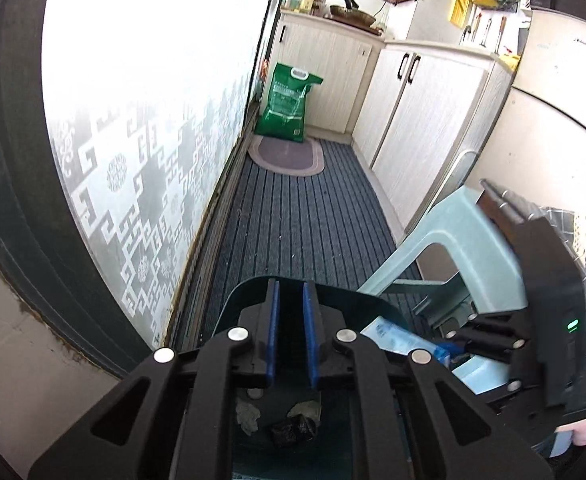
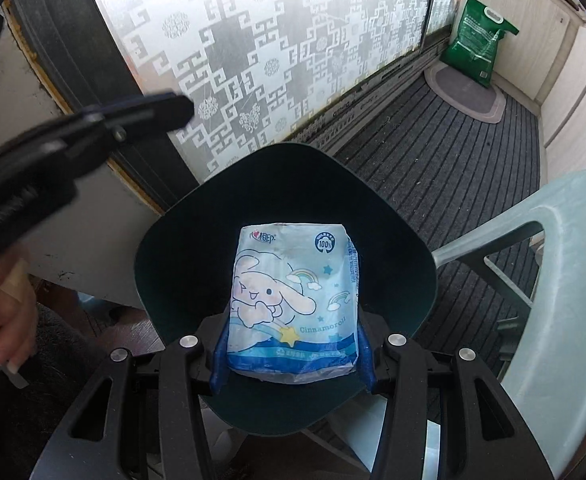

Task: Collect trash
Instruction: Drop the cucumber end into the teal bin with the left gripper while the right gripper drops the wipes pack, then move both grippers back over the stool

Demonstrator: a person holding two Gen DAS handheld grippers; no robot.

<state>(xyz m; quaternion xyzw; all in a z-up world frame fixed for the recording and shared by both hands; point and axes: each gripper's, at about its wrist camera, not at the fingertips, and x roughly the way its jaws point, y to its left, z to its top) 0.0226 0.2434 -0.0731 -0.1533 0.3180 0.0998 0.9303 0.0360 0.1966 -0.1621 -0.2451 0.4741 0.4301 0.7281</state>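
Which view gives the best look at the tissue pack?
The right wrist view: the tissue pack faces the camera, print readable, held by the right gripper over the dark bin. The left wrist view shows only a partial edge of it, mostly hidden behind the left gripper.

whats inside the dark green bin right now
In the left wrist view, the bin holds two crumpled grey scraps and a black wad at the bottom. The right gripper holds a tissue pack over the opening, hiding the rest.
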